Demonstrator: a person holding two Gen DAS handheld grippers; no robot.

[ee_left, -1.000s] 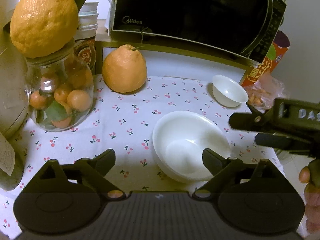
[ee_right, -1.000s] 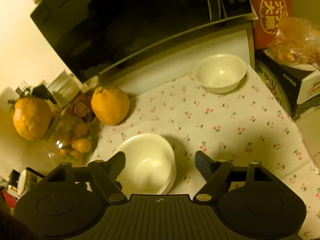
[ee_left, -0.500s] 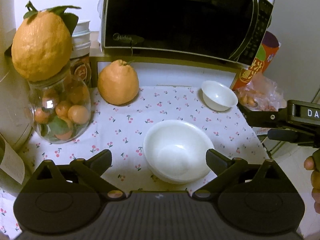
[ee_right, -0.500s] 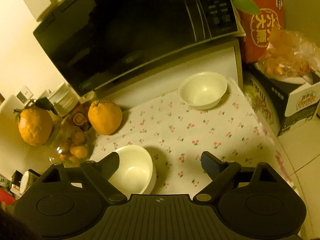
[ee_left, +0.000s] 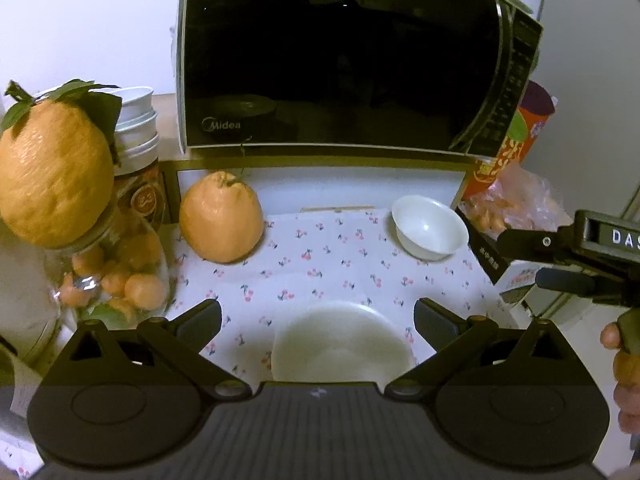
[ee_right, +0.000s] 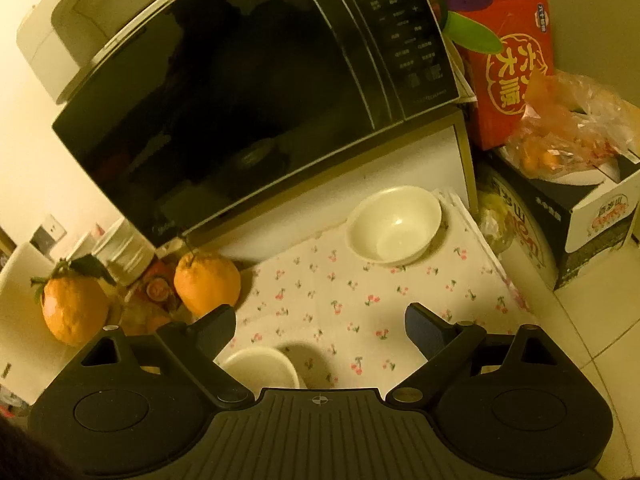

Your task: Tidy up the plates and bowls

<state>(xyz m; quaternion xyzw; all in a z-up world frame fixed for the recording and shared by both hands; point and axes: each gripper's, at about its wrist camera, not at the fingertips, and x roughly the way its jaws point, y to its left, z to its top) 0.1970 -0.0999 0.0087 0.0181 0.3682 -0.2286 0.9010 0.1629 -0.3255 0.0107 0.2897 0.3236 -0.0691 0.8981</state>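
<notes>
Right wrist only: boxed fruit bag (ee_right: 568, 128)

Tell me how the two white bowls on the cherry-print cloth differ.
The near bowl is wider and shallower; the far bowl is smaller and deeper. The near bowl sits at the front of the cloth, partly hidden behind the left gripper; the far bowl stands at the back right corner, below the microwave, in full view. Both are plain white, upright and empty, and neither is held.
</notes>
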